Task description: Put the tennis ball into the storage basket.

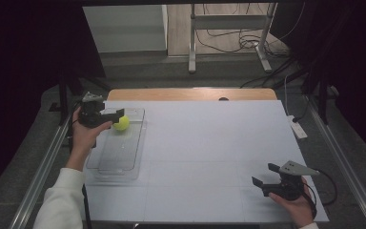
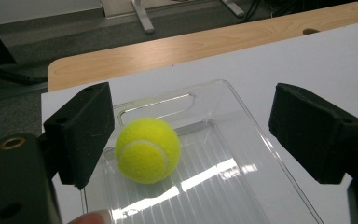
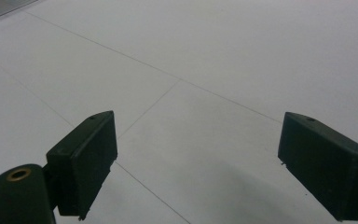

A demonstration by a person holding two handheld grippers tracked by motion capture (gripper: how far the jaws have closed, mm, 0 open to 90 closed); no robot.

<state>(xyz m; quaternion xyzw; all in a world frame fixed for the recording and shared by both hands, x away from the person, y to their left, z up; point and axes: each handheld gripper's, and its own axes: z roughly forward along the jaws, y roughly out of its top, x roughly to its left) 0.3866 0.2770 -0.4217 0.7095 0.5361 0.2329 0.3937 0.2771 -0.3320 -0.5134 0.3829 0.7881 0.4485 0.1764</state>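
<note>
Tennis ball (image 2: pixel 148 150) lying in clear tray (image 2: pixel 261 140)

Left tool (image 1: pixel 109 116) is held open above it, nothing gripped; right tool (image 1: pixel 267 175) is rested open, near right.

White table (image 1: pixel 209 157) bearing clear tray (image 1: pixel 119 164)

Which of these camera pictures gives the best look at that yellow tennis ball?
The left gripper view: the tennis ball is large and sharp, seam visible, lying in the clear tray. In the high view it is a small yellow spot beside the left tool. The right gripper view looks at bare table.
</note>
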